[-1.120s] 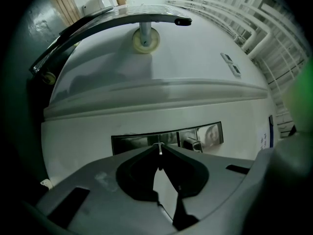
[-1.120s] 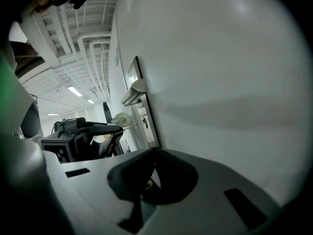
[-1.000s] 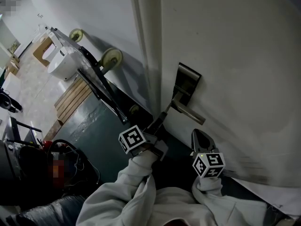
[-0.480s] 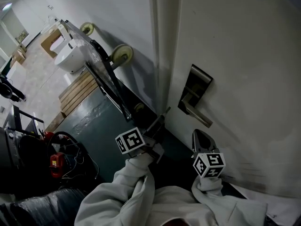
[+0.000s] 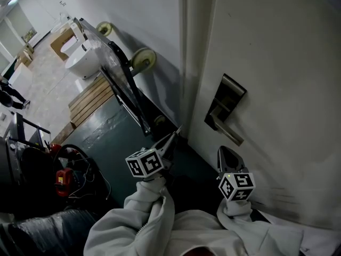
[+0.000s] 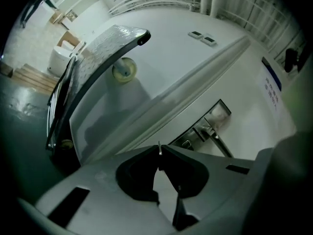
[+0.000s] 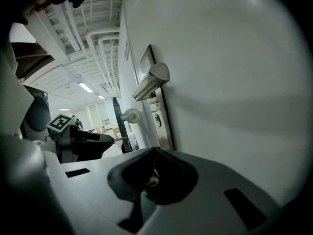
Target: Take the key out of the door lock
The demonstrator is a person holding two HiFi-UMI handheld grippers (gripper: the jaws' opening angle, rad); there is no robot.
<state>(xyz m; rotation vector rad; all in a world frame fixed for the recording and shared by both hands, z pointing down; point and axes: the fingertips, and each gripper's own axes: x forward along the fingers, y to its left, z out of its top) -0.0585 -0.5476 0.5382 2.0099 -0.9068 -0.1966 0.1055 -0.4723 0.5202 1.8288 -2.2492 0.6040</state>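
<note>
The door (image 5: 277, 63) is white, its lever handle (image 5: 228, 133) silvery, the floor (image 5: 106, 143) dark teal, the sleeves (image 5: 154, 212) pale grey.

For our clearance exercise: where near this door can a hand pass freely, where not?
Free: bare door right of the lever handle, above the right gripper; green floor between wooden pallet and left gripper. Crowded: beside the door frame, where the trolley leans; cables at lower left.
</note>
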